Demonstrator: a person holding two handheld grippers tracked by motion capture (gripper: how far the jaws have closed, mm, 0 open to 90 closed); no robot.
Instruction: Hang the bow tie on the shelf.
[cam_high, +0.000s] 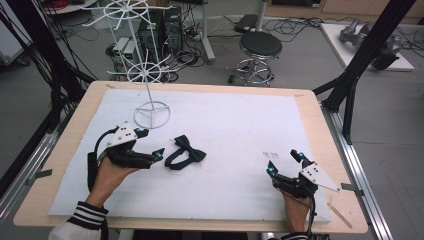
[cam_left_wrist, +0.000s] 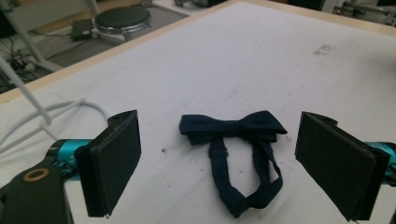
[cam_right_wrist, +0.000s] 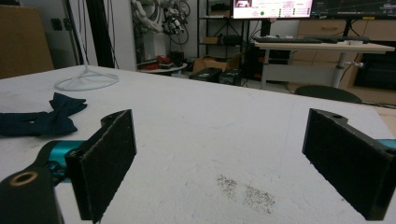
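At the lower left of the high view, the left gripper (cam_high: 148, 144) is held low over the white mat (cam_high: 240, 125), its jaws spread wide with nothing between them. At the lower right, the right gripper (cam_high: 285, 162) is likewise held with its jaws parted and empty, resting near the mat's front edge. Just right of the left gripper, at centre-left of the frame, a dark bow tie (cam_high: 184, 152) is laid flat on the mat, its strap looped toward the near side. In the left gripper view the bow tie (cam_left_wrist: 236, 144) is framed between the two open jaws, slightly ahead of them and untouched. Farther back, at upper left, a white wire stand (cam_high: 145, 70) is seen upright on its ring base, well apart from the bow tie. The step in hand is judged to be the approach for a pick-up. The next move is expected to call for the left gripper to be advanced and lowered until the knot lies between the pads, then closed.
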